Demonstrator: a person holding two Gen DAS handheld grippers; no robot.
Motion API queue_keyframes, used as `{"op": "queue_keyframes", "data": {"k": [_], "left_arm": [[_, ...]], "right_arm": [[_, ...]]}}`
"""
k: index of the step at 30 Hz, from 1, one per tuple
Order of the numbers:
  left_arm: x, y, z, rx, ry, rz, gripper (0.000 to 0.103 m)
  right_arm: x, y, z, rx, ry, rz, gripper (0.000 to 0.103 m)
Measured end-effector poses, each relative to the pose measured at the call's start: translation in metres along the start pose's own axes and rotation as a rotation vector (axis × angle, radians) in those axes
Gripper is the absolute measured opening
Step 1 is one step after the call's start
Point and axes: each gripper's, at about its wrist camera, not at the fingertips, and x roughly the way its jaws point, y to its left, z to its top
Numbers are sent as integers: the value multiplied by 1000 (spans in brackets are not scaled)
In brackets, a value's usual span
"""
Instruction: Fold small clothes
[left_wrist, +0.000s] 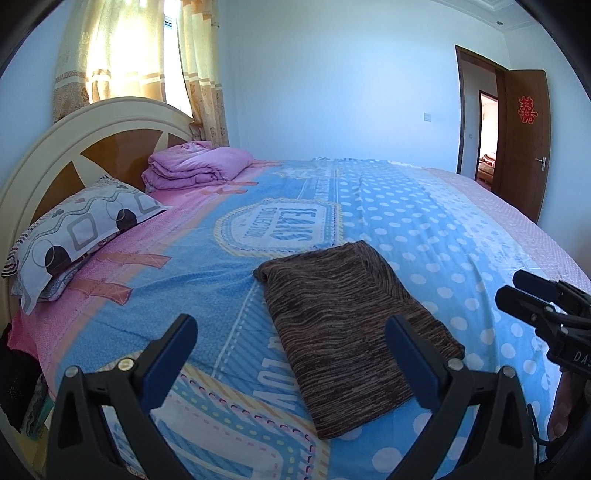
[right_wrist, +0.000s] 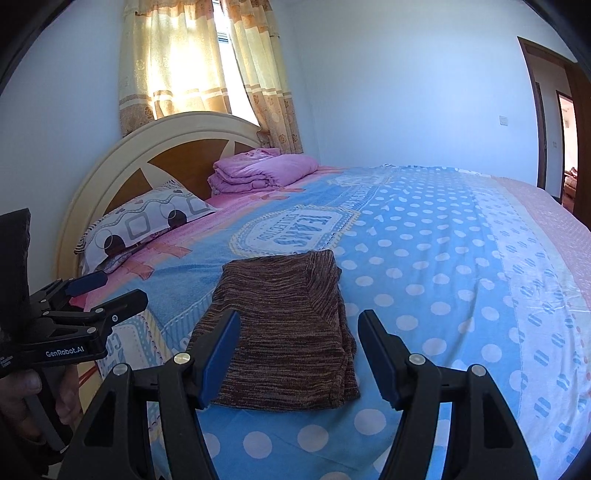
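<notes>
Brown knit garment (right_wrist: 284, 332) folded, bedspread (right_wrist: 443, 258) around

**Bed surface check**

Bed (left_wrist: 424, 206) covered by blue polka-dot and pink printed sheet. Brown knit garment (left_wrist: 351, 332) folded flat, near the front edge. Patterned pillow (left_wrist: 77, 236) at the headboard end, folded pink quilt (left_wrist: 199, 166) beside it, well apart from the garment.
</notes>
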Motion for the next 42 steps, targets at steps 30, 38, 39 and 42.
{"op": "queue_keyframes", "data": {"k": [30,38,39,42], "left_arm": [[4,1,-3,0,10,-13,103],[1,2,1,-6,-7,22,103],[0,4,1,-10,-10,24,103],[0,8,3,-17,-15,33,103]], "right_arm": [[-6,3,-2,0,-28,4,67],[-8,3,-2,1,-36,6,67],[-8,4,-2,1,-38,6,67],[-10,5,-2,-3,-40,6,67]]}}
